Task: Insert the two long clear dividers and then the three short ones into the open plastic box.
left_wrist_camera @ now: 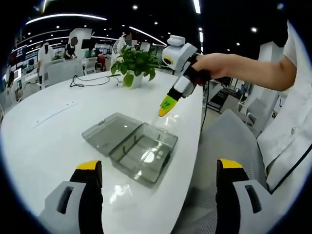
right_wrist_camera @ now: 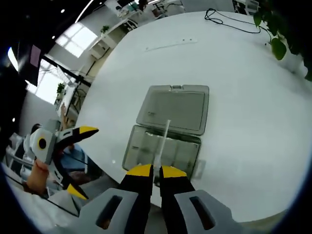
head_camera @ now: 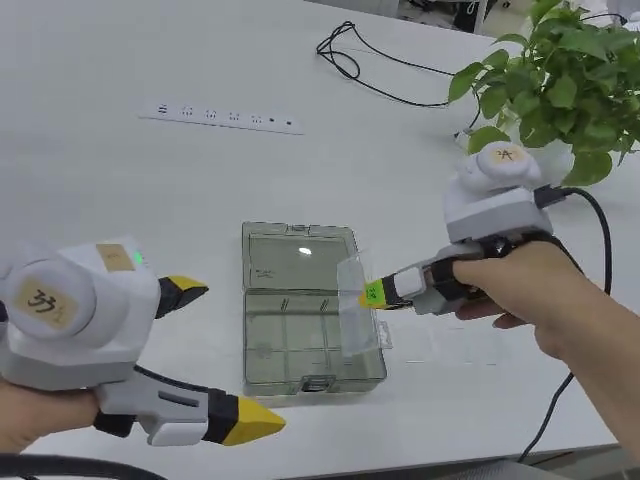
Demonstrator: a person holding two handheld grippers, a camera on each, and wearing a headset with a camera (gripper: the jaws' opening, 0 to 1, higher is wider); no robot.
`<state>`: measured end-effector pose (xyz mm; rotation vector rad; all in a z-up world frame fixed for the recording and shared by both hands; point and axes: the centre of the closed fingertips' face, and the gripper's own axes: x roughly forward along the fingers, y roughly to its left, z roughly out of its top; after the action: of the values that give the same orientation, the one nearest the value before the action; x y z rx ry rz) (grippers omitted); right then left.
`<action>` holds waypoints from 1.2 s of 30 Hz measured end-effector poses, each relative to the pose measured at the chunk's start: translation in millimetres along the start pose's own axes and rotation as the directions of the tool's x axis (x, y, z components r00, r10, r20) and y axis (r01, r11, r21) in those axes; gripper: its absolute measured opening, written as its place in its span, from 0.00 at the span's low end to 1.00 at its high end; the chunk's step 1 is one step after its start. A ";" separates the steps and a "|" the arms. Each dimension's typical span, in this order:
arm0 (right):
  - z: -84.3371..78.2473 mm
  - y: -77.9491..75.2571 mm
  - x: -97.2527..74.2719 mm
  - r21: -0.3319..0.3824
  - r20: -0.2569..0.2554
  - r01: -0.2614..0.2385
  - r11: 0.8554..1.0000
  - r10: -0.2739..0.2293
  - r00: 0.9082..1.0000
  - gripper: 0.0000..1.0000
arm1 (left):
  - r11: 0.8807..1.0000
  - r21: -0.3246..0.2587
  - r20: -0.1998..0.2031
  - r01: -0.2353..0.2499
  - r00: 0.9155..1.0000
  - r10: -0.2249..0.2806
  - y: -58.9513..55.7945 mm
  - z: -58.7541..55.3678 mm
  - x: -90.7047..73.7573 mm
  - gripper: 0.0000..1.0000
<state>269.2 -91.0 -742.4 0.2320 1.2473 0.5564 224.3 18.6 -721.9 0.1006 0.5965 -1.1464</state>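
Observation:
The open clear plastic box [head_camera: 246,340] lies mid-table, lid flat behind its base. My right gripper [head_camera: 372,294] is shut on a clear divider [head_camera: 360,305], which hangs tilted over the base's right side; I cannot tell if it touches the box. In the right gripper view, the divider [right_wrist_camera: 163,141] shows edge-on, running from the shut gripper [right_wrist_camera: 155,170] towards the box [right_wrist_camera: 173,105]. My left gripper [head_camera: 225,355] hovers open at the box's front left, holding nothing. The left gripper view has its wide-apart fingers [left_wrist_camera: 90,168] framing the box [left_wrist_camera: 102,134], with the right gripper [left_wrist_camera: 166,104] above.
Faint clear pieces [head_camera: 460,346] lie on the table right of the box. A white power strip [head_camera: 220,116] and a black cable [head_camera: 380,75] sit at the back, a potted plant [head_camera: 560,80] at the back right. The table's front edge is near.

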 end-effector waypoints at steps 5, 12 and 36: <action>-7.7 -10.3 11.6 0.011 -0.048 0.005 1.000 -0.004 0.999 0.06 | 1.000 -0.008 0.005 0.002 1.000 -0.002 2.3 -1.1 0.4 1.00; -15.0 -14.8 21.6 0.021 -0.083 0.013 1.000 -0.012 0.996 0.06 | 1.000 -0.026 0.015 0.007 1.000 -0.007 2.5 -1.0 2.3 0.99; -18.7 -26.5 36.5 0.019 -0.126 0.031 0.999 -0.029 0.992 0.06 | 0.998 -0.060 0.019 0.021 1.000 -0.020 2.4 -2.8 7.7 0.97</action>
<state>266.4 -97.0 -790.8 0.1979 1.3776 0.5387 227.4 14.3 -728.7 0.0329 0.6163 -1.1470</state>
